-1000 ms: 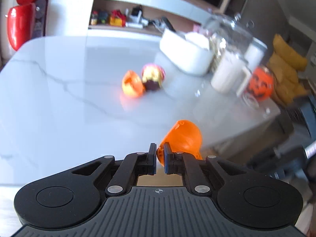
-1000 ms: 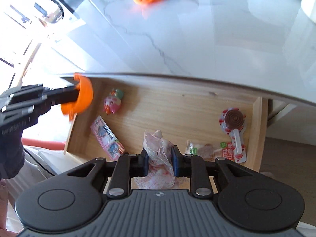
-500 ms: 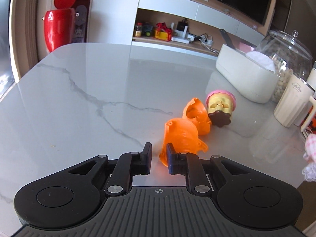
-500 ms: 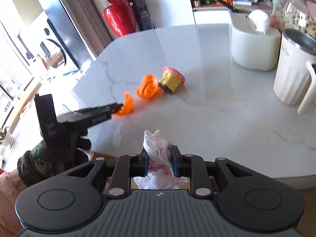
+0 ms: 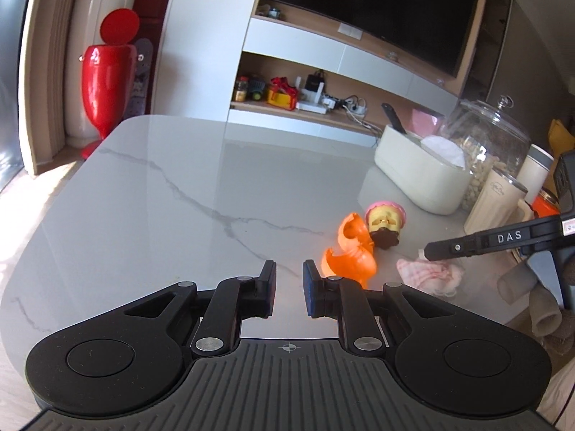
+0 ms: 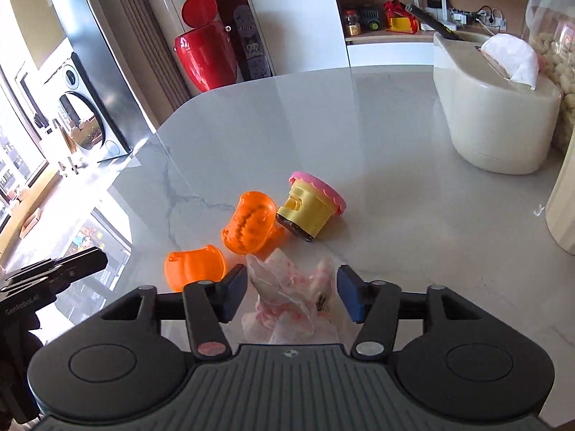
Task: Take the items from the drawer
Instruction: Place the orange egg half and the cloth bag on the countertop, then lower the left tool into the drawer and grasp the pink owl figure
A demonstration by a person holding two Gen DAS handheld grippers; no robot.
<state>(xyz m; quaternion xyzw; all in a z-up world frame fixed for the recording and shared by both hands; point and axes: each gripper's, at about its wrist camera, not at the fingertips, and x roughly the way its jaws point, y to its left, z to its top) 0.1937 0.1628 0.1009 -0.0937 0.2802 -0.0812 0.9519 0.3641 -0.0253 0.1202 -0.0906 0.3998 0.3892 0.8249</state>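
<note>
My left gripper [image 5: 289, 280] is open and holds nothing. An orange shell piece [image 5: 348, 264] lies on the marble table just right of its right finger. Beyond that piece lie a second orange shell [image 5: 350, 230] and a pink-and-yellow cupcake toy [image 5: 384, 221]. My right gripper [image 6: 291, 287] is open, and a crumpled pink-and-white wrapper [image 6: 291, 294] rests on the table between its spread fingers, untouched by the pads. In the right wrist view the orange pieces [image 6: 196, 264] [image 6: 251, 228] and the cupcake toy [image 6: 311, 208] sit just ahead. The drawer is out of view.
A cream tissue box [image 6: 496, 122], a glass jar [image 5: 485, 143] and a cream canister [image 5: 496, 204] stand along the table's right side. A red bin [image 5: 104, 86] stands on the floor past the far left corner. The left gripper [image 6: 79, 264] shows at the table's left edge.
Both grippers came up from the drawer to the tabletop. The left one opened and left its orange piece on the table. The right one opened and let the wrapper go.
</note>
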